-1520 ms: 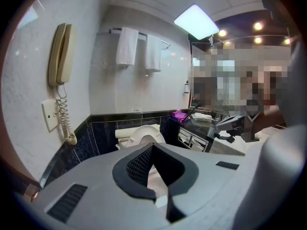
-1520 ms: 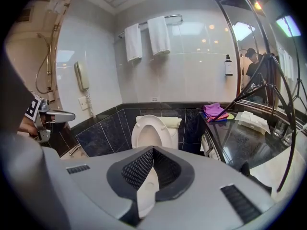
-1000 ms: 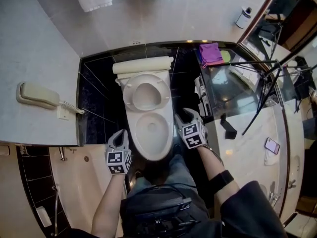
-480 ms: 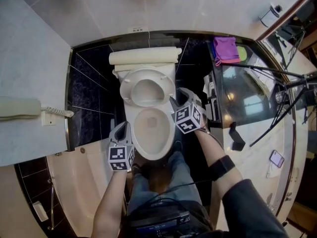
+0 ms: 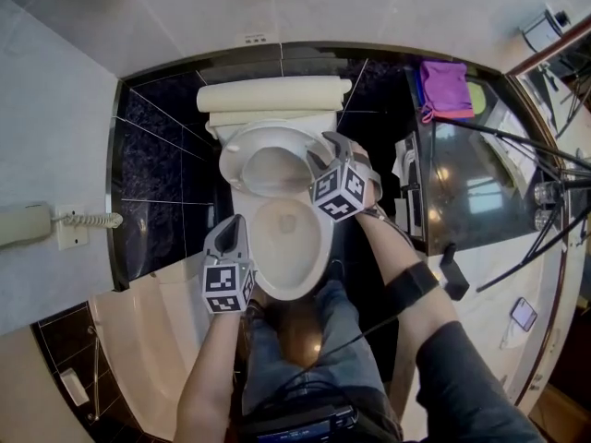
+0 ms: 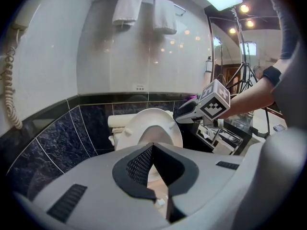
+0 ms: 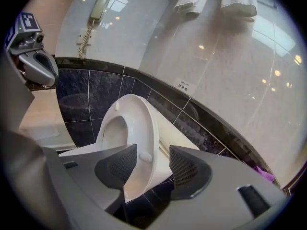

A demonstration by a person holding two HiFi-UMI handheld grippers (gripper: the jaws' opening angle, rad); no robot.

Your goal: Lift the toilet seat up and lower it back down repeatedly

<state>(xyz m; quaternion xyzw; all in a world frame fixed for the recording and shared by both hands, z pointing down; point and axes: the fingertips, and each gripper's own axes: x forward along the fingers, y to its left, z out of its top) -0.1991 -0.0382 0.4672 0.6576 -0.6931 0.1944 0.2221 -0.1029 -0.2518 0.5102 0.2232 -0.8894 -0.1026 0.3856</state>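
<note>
while the toilet seat [image 5: 231,166] stands raised, leaning back toward the cistern [image 5: 272,95], my right tongs [image 5: 334,142] reach its right-hand edge. their jaws have just been opening and now stand wide apart. the right gripper view shows the seat's rim between the two pads, unclamped, with a clear gap beside the right pad. my right forearm [image 5: 383,238], with a dark band [image 5: 413,280] at the wrist, stretches forward along the right side of the bowl [image 5: 319,247]. these tongs tip downward, their marker cube [image 5: 337,190] uppermost. my left forearm [image 5: 208,367], bare, runs straight ahead. the left tongs [image 5: 235,221] hang at the bowl's near left rim, jaws closed tip to tip with nothing held. from these tongs the seat lies ahead and slightly right, and the right tongs show beyond them against the seat's far edge.
</note>
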